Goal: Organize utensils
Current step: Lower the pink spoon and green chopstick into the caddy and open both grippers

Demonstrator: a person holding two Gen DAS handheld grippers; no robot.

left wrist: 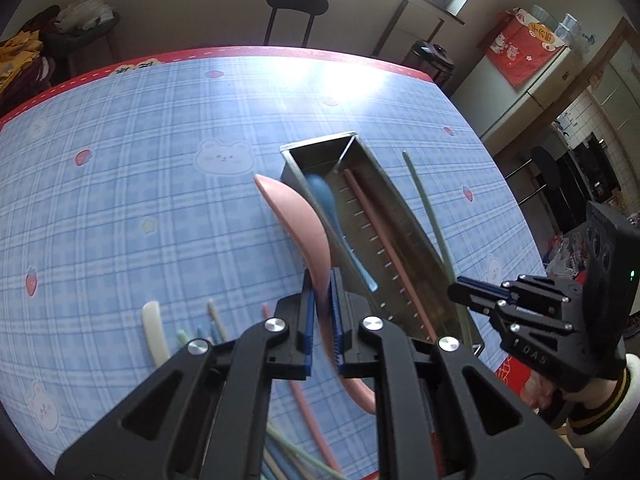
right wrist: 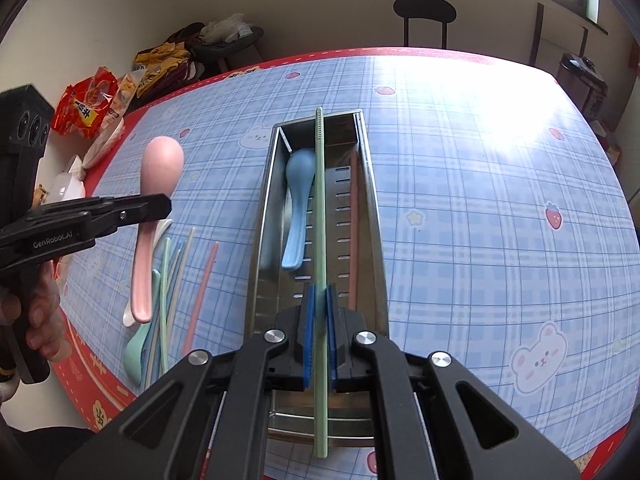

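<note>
1. Leftmost, the left gripper [right wrist: 170, 206], lettered "GenRobot.AI", has its jaws clamped on the pink spoon [right wrist: 158, 200], held in the air left of the metal tray [right wrist: 262, 216].
2. Loose utensils [right wrist: 168, 280] lie on the checked tablecloth [right wrist: 480, 200] left of the tray.
3. Inside the tray lie a blue spoon [right wrist: 298, 200] and a pink chopstick [right wrist: 353, 220].
4. Above the tray, the right gripper [right wrist: 319, 332] pinches a green chopstick [right wrist: 319, 208] lengthwise; its side reads "DAS".
</note>
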